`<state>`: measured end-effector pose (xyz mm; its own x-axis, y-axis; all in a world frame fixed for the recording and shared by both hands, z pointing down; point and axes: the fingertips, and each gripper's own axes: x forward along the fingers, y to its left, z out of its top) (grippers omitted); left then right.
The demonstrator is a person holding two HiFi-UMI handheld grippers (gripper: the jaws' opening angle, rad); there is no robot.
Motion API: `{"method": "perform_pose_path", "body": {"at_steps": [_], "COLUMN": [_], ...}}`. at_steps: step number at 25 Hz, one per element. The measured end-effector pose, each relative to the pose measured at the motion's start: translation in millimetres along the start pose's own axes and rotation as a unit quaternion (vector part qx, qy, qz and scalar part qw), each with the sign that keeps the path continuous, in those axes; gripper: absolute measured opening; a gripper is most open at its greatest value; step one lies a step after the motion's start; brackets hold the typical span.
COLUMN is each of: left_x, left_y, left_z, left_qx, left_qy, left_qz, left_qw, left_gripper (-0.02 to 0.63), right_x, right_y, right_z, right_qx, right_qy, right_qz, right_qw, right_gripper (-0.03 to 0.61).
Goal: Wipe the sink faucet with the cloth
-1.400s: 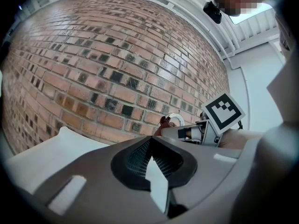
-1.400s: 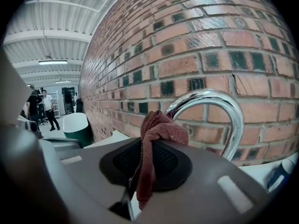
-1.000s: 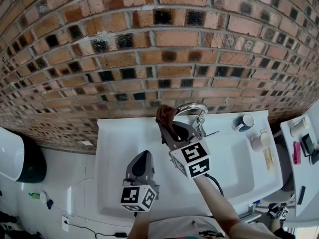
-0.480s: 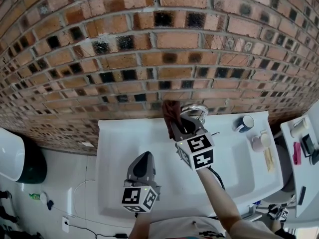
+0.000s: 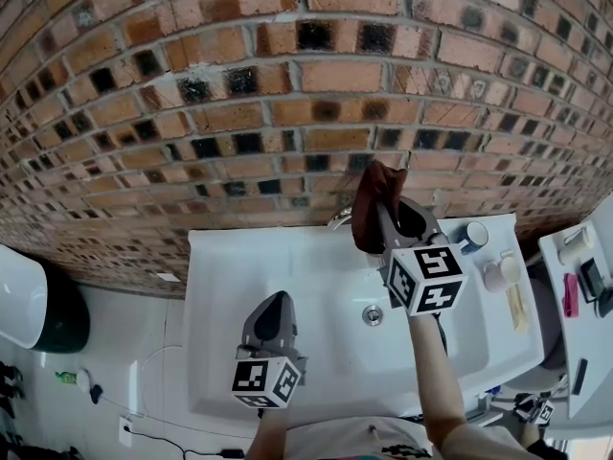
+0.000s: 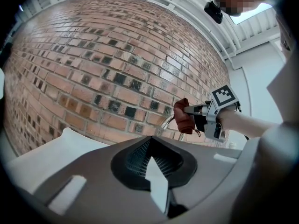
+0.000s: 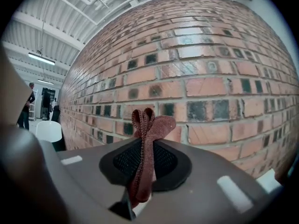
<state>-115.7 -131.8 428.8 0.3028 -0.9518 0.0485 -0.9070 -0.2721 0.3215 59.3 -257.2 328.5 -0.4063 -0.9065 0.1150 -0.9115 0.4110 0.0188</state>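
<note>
R gripper (image 5: 383,197) pinching cloth (image 5: 367,220), up off faucet (image 5: 339,220), close to brick. Risk: cloth snags wall or misses spout on approach. L gripper (image 5: 277,300) closed, empty.

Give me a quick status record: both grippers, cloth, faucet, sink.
right gripper: shut on the cloth, held up close to the brick wall
cloth: reddish-brown, bunched, pinched between the jaws
faucet: chrome, only partly showing just left of the cloth; contact cannot be told
left gripper: shut, nothing in it, over the sink's left part
sink: white, drain uncovered
mug: dark, on the sink's back right ledge
</note>
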Motion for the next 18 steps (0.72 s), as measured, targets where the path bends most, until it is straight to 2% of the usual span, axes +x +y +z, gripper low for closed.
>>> {"method": "perform_pose_path", "body": {"at_steps": [6,10,15,18], "left_x": [1.1,5.2,9.6,10.2], "left_y": [0.4,-0.1,-5.3,-4.6], "left_z": [1.1,-1.0,-8.3,-8.8], "left_qx": [0.005,0.010,0.009,0.008], "left_qy": [0.001,-0.001,0.007,0.013], "left_qz": [0.004,0.003,-0.003,0.000], "left_qw": [1.0000,0.9999,0.9999,0.9999], "left_gripper": [0.005,0.005,0.005,0.005], "right_x": [-11.2,-11.2,-3.7,-3.6], "right_y": [-56.3,-76.0,-73.6,-63.1], "right_z": [-26.8,-69.8,-132.6,-158.5], "right_qx": [0.023,-0.025,-0.061,-0.077], "right_qy": [0.018,0.082,0.179,0.215], "right_qz": [-0.073,-0.114,-0.111,-0.106], "right_qw": [0.997,0.990,0.976,0.968], "right_gripper": [0.044,0.043,0.042,0.041]}}
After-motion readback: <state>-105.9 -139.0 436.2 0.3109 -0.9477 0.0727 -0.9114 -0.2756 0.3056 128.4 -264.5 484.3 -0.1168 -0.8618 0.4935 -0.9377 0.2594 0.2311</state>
